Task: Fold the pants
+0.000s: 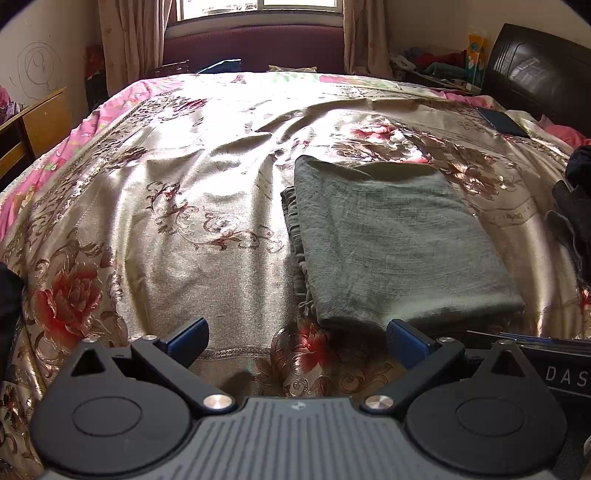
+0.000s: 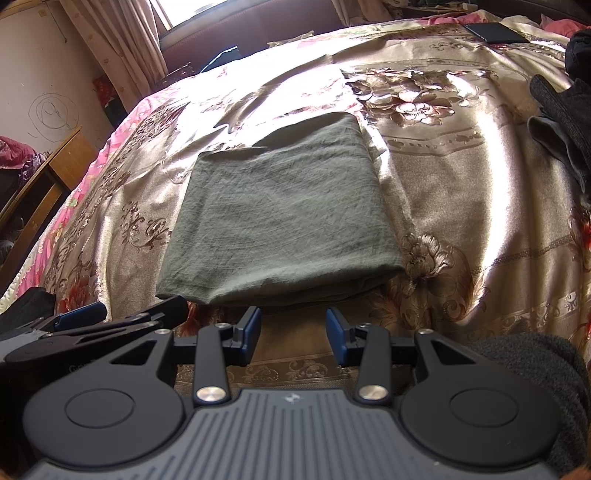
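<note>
The grey-green pants (image 1: 399, 240) lie folded into a flat rectangle on the floral bedspread (image 1: 184, 192), their gathered waistband edge showing at the left side. In the right wrist view the same pants (image 2: 284, 210) sit just beyond my right gripper (image 2: 293, 332), whose blue pads stand apart with nothing between them. My left gripper (image 1: 297, 339) is open wide, short of the bundle's near left corner, with only bedspread between its fingers. The left gripper (image 2: 122, 314) also shows at the lower left of the right wrist view.
Dark clothes (image 2: 561, 122) are heaped at the bed's right side. A dark flat phone-like thing (image 1: 502, 122) lies near the headboard (image 1: 535, 70). A wooden desk (image 1: 33, 125) stands left of the bed, with curtains and a window (image 1: 258, 11) beyond.
</note>
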The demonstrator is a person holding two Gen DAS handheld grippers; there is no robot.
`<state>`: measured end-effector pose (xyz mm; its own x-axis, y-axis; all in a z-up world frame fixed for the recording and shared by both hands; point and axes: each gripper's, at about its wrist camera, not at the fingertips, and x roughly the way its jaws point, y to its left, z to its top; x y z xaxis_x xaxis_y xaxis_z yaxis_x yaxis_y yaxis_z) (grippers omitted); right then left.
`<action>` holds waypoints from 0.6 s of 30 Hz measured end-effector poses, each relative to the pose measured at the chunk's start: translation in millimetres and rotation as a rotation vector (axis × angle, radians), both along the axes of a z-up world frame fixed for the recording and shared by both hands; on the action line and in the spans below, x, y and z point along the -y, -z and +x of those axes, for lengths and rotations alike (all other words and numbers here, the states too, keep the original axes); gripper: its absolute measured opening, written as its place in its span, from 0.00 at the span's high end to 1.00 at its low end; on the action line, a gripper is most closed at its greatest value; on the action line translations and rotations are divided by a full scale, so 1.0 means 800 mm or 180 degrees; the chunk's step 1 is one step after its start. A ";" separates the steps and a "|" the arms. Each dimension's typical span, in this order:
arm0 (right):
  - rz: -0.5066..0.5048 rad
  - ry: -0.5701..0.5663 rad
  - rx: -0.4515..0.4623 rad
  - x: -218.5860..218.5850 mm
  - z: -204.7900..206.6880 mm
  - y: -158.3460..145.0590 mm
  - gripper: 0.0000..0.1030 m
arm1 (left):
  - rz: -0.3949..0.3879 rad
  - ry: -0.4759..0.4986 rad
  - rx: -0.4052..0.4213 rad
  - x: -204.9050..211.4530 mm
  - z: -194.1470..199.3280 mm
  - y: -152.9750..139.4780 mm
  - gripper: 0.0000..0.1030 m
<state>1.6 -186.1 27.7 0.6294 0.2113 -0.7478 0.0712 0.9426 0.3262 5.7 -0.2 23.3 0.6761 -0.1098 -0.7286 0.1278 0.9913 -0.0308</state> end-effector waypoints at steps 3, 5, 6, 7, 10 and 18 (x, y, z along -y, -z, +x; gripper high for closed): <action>0.0000 0.0000 -0.0002 0.000 0.001 0.000 0.61 | 0.0000 0.0001 -0.0001 0.000 0.000 0.000 0.00; -0.0003 -0.0002 -0.0005 -0.001 -0.001 0.001 0.61 | -0.0004 -0.0003 -0.0013 -0.001 0.000 0.000 0.00; -0.0004 -0.0004 -0.0006 -0.003 -0.002 0.002 0.61 | -0.0005 -0.0006 -0.0014 -0.001 0.000 0.001 0.00; -0.0004 -0.0003 -0.0006 -0.003 -0.002 0.002 0.61 | -0.0004 -0.0006 -0.0013 -0.001 0.000 0.000 0.00; -0.0008 -0.0005 -0.0012 -0.003 -0.002 0.003 0.61 | 0.0007 -0.0011 -0.0012 -0.001 0.000 0.001 0.00; -0.0010 -0.0012 -0.0024 -0.004 -0.003 0.004 0.61 | 0.0011 -0.0013 -0.0016 0.000 0.000 0.002 0.00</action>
<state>-0.4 -183.1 24.7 0.6231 0.2112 -0.7531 0.0701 0.9439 0.3227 5.6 0.1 21.8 0.6729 -0.1044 -0.7323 0.1235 0.9919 -0.0279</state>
